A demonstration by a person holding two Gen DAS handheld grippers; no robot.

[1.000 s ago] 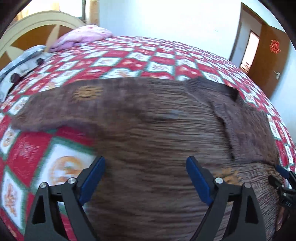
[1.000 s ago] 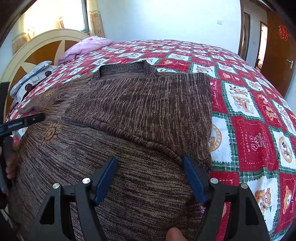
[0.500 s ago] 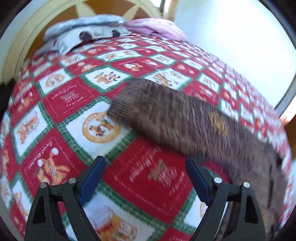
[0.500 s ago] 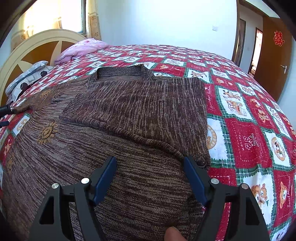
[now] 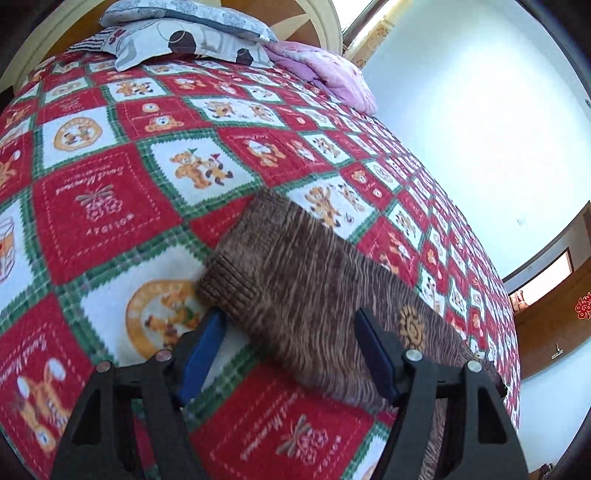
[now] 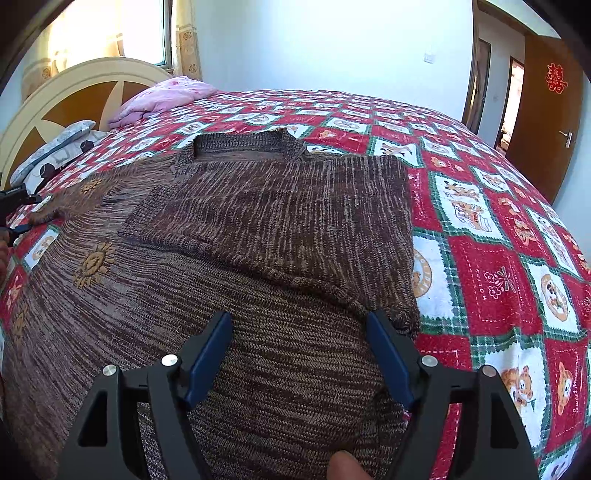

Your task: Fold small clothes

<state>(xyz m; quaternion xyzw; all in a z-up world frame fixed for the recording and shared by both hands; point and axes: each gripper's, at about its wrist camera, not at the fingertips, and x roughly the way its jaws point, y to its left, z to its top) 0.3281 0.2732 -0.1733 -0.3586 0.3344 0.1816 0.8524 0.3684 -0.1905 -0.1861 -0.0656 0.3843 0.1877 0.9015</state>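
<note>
A brown knit sweater [image 6: 258, 236] with orange sun motifs lies flat on the bed. Its right side is folded inward over the body, and its left sleeve [image 5: 295, 280] stretches out over the quilt. My left gripper [image 5: 290, 321] is open, its blue fingers either side of the sleeve near the ribbed cuff [image 5: 229, 284], just above it. My right gripper [image 6: 299, 328] is open and empty over the sweater's lower body. The left gripper also shows at the far left edge of the right wrist view [image 6: 14, 210], by the cuff.
The red, white and green checked quilt [image 6: 498, 266] covers the bed. A grey patterned pillow [image 5: 192, 33] and a pink pillow [image 5: 325, 70] lie by the cream headboard [image 6: 74, 88]. A brown door [image 6: 550, 110] stands at the right.
My left gripper has swung from over the sweater's body out to the left sleeve and come close to its cuff. The right gripper has barely moved.
</note>
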